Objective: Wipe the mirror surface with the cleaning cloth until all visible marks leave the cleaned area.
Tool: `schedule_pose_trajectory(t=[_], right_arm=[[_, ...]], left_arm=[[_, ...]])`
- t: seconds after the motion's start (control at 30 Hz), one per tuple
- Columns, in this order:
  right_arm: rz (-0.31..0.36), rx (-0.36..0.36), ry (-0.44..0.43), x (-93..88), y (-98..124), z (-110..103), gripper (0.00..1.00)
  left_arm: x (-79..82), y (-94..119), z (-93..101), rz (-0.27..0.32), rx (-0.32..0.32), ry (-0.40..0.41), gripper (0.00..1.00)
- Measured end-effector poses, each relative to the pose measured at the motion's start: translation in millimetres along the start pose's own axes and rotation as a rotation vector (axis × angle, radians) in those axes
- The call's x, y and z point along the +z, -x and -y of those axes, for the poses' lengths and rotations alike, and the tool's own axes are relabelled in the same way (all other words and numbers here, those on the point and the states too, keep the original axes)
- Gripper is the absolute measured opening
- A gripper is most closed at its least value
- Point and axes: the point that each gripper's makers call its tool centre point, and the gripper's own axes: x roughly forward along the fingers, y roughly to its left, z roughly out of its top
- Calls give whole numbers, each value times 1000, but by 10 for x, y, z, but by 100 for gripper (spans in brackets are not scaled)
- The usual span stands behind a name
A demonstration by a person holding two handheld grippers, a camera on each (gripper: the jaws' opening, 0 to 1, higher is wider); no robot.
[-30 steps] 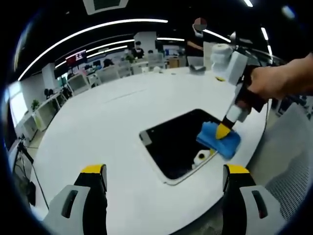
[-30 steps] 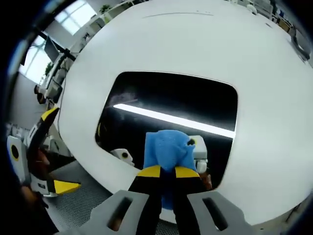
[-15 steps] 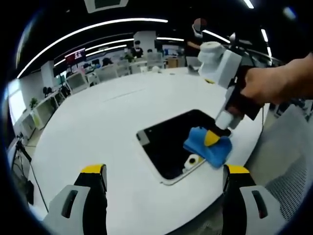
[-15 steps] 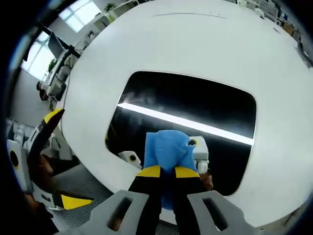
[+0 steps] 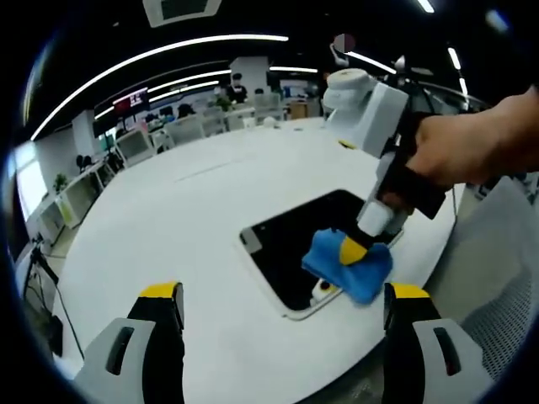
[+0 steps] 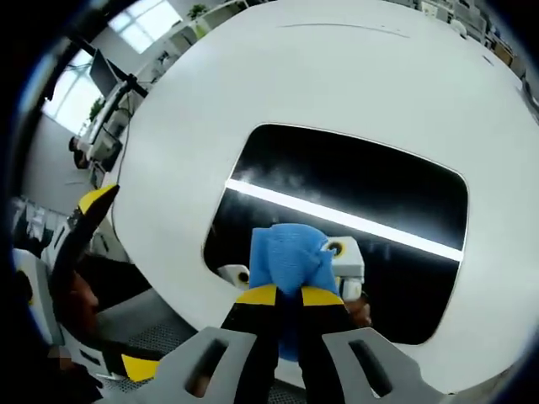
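The right tongs (image 6: 282,295) are clamped on the blue cleaning cloth (image 6: 288,257), pressing it onto the mirror (image 6: 362,181) near its edge (faint smudges seem to show beside the reflected light strip). The left tongs (image 5: 282,311) hang open above the white counter (image 5: 168,219).

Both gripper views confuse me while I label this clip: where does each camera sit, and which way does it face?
Left gripper view: rides the open left tool, held off the table edge, facing across the white table at the mirror; a hand holds the right tool.
Right gripper view: rides the right tool, looking down along its shut jaws at the blue cloth.
Shared: mirror, cloth, table.
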Motion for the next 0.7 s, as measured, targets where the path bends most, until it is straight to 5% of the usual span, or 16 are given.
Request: schedule_pose_trajectory(t=[0.7], right_arm=[[0,16,60,114,-125,-276,2]], left_arm=[[44,18,57,19,-26,44,99]])
